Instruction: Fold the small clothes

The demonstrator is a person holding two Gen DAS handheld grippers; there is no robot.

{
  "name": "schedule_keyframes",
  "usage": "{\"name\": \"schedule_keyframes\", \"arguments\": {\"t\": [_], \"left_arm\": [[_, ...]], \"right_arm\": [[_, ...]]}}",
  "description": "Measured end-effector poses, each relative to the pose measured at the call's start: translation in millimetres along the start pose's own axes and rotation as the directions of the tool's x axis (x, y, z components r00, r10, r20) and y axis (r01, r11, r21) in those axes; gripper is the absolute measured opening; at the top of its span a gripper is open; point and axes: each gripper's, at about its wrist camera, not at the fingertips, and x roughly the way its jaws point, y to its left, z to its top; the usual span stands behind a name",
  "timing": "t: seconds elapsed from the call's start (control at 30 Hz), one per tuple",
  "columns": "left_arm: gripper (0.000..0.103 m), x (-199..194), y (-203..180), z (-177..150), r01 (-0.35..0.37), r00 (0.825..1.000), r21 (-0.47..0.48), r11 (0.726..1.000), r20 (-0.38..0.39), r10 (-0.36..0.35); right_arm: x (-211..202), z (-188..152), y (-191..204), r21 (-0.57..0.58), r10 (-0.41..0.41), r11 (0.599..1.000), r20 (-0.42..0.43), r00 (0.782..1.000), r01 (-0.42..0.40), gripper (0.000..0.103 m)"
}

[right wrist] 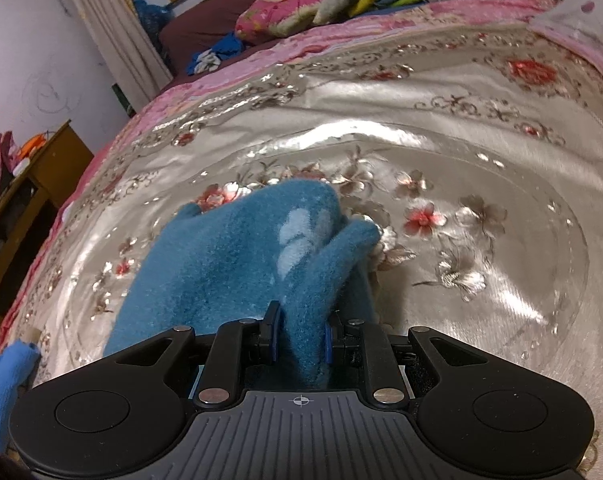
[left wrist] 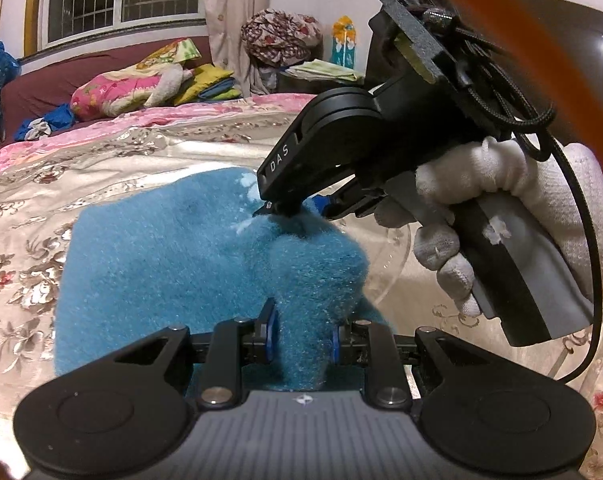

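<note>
A small fuzzy blue garment (left wrist: 161, 256) with a pale print lies partly spread on the shiny floral bedspread (left wrist: 29, 208). At the bottom of the left wrist view, my left gripper (left wrist: 301, 338) is shut on a bunched fold of it. My right gripper (left wrist: 297, 210), held by a white-gloved hand (left wrist: 513, 200), pinches the garment's far raised edge. In the right wrist view the garment (right wrist: 229, 264) drapes away from my right gripper (right wrist: 300, 336), with a thick fold clamped between the blue pads. The garment's right part is lifted off the bedspread (right wrist: 481, 128).
Folded bedding and pillows (left wrist: 133, 88) are piled at the far side of the bed, with a floral bundle (left wrist: 281, 36) beside them. A wooden bedside cabinet (right wrist: 41, 168) stands off the bed's left edge. A light blue piece of cloth (right wrist: 1, 384) shows at the lower left.
</note>
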Motion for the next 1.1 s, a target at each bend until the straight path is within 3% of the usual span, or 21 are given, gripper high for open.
{"name": "schedule_keyframes", "arguments": {"t": [0.5, 0.7, 0.87, 1.1], "left_arm": [[0.029, 12, -14, 5, -0.009, 0.999, 0.048, 0.999, -0.05, 0.012], [0.031, 16, -17, 8, -0.003, 0.998, 0.06, 0.998, -0.066, 0.007], [0.038, 4, -10, 5, 0.023, 0.999, 0.027, 0.999, -0.045, -0.022], [0.041, -26, 0, -5, 0.048, 0.999, 0.019, 0.999, -0.02, -0.047]], "right_arm": [[3, -4, -9, -0.018, -0.029, 0.999, 0.001, 1.0, 0.029, 0.022], [-1, -5, -11, -0.024, -0.057, 0.998, 0.007, 0.998, 0.057, 0.031], [-27, -10, -15, -0.012, -0.063, 0.998, 0.045, 0.997, 0.063, 0.031], [-75, -31, -6, -0.027, 0.026, 0.999, 0.083, 0.996, -0.024, 0.031]]}}
